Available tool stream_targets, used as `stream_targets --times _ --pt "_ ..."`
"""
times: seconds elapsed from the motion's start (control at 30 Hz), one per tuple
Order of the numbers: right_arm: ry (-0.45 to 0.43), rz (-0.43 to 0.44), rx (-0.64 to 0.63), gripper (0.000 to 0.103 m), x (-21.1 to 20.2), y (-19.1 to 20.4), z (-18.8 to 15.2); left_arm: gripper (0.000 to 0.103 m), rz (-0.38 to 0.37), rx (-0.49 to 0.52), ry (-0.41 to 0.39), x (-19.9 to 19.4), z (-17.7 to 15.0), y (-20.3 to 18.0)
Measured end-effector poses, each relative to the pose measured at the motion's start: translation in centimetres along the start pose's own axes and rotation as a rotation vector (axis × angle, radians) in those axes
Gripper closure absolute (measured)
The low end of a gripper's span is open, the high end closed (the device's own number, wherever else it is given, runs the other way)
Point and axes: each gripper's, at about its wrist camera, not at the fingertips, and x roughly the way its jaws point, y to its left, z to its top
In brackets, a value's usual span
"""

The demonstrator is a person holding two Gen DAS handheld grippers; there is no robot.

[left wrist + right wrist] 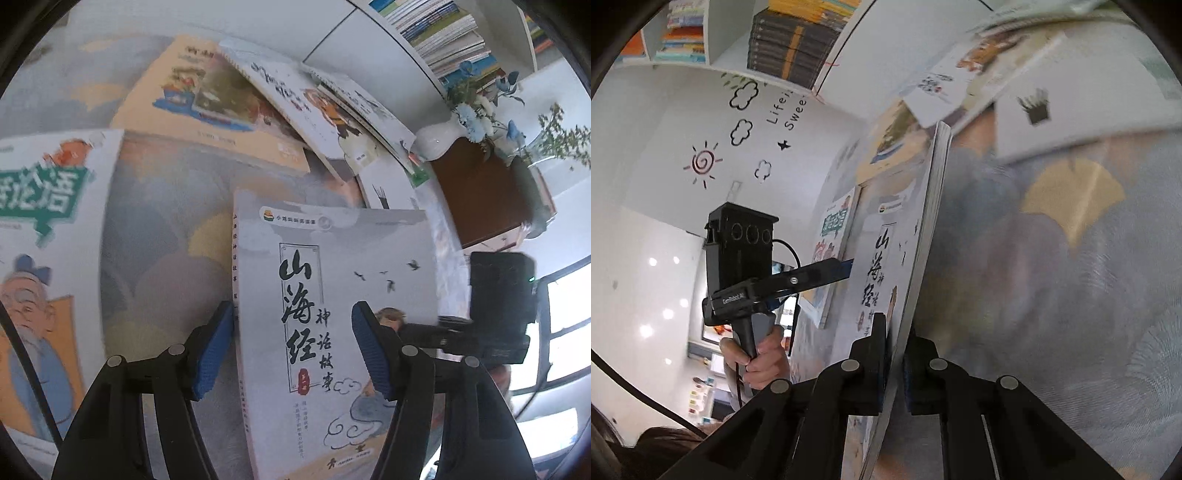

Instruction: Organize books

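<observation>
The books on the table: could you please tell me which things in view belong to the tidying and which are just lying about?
Belongs to the job:
- grey book, pinched by the right hand-held gripper
- green-titled book
- overlapping books
- left hand-held gripper, open

Just lying about:
- white vase of flowers
- brown box

Child-friendly reading room: crowded bookshelves (439, 33), picture books (207, 99), doodled wall (705, 162), flower vase (443, 140).

Two close wrist views, shared grey book (332, 314)
</observation>
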Motion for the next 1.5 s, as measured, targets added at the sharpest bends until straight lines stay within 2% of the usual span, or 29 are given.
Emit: stream_targets --times 0.27,0.53,0.67,0.8,0.93,1.1,1.3,1.5 --pt "0.021 0.02 0.028 0.098 2.2 4.2 2.6 0.041 0.092 0.0 -0.093 -5.0 1.3 1.6" --pt "0.111 0.093 0.012 0.098 9.1 8.7 5.7 0.041 0.206 -0.047 -0.226 -11.8 1.4 5.4" --pt "0.144 0.125 0.008 0.098 12.6 9.8 7.5 0.041 0.248 -0.078 -0.271 -13.7 2.0 8.2" --pt "0.168 0.119 -0.008 0.098 15.6 9.8 8.4 0.041 0.283 -0.12 -0.284 -13.8 2.4 10.9" --pt "0.164 0.083 -0.023 0.098 18.5 9.6 8.9 0.041 0.265 -0.179 -0.299 -13.2 2.9 14.2" --pt "0.158 0.067 -0.018 0.098 20.1 8.4 9.3 0.041 0.26 -0.213 -0.297 -12.3 2.8 16.7" --pt "0.192 0.029 0.005 0.097 21.1 7.4 9.0 0.041 0.274 -0.211 -0.285 -11.3 2.5 17.4" --pt "0.132 -0.048 -0.033 0.091 21.4 8.8 9.4 0.041 0.35 -0.176 -0.294 -10.9 2.6 16.8"
